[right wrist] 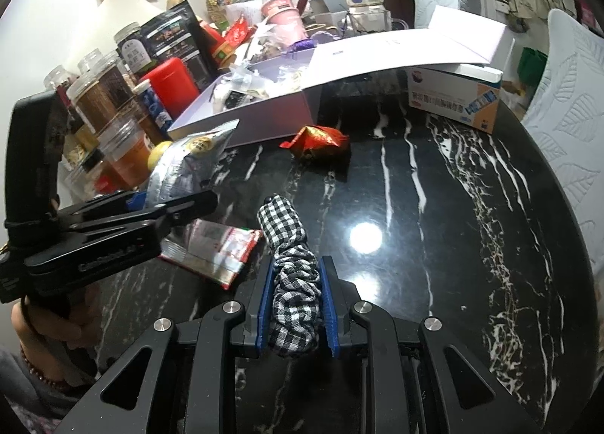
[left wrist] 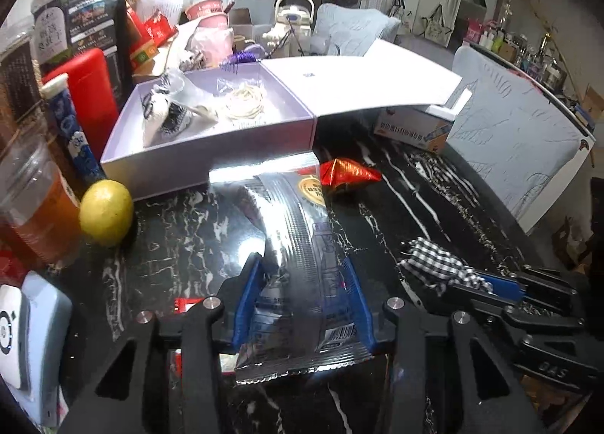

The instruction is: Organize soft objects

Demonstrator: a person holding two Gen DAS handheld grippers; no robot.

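Your left gripper [left wrist: 302, 283] is clamped on the silver snack packet [left wrist: 290, 245], lifted clear and aimed at the open lilac box [left wrist: 211, 154] just beyond, likely its destination. Your right gripper [right wrist: 296, 301] pinches the checked scrunchie [right wrist: 292, 275] above the marble table [right wrist: 434, 226]. The red foil pouch [right wrist: 321, 139] waits near the box.

Home: cluttered marble table [right wrist: 434, 188], jars [right wrist: 90, 94].

Black marble table [right wrist: 434, 207], red packet [right wrist: 321, 139], box [left wrist: 211, 154].
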